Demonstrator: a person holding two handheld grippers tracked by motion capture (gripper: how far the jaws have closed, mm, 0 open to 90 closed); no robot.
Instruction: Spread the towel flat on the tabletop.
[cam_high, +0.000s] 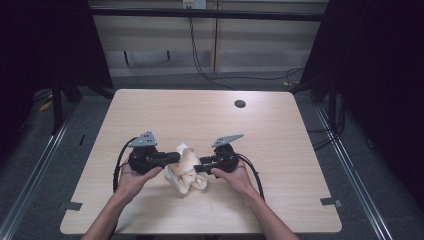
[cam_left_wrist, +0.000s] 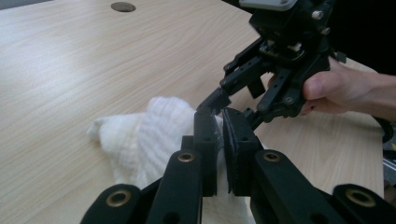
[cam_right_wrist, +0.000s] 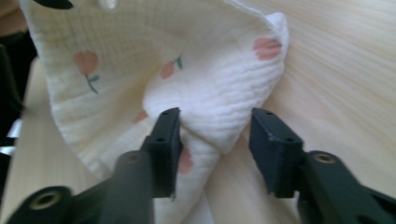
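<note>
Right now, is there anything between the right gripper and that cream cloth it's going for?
Nothing visible stands in the way. The right gripper has its jaws open on either side of a raised fold of the cloth, with bare table beside it. The left gripper is shut on another part of the cloth, off to the side.

Cream cloth (cam_right_wrist: 140, 60) with pink tulip print, pale wood-grain table (cam_high: 200, 115), black grippers
</note>
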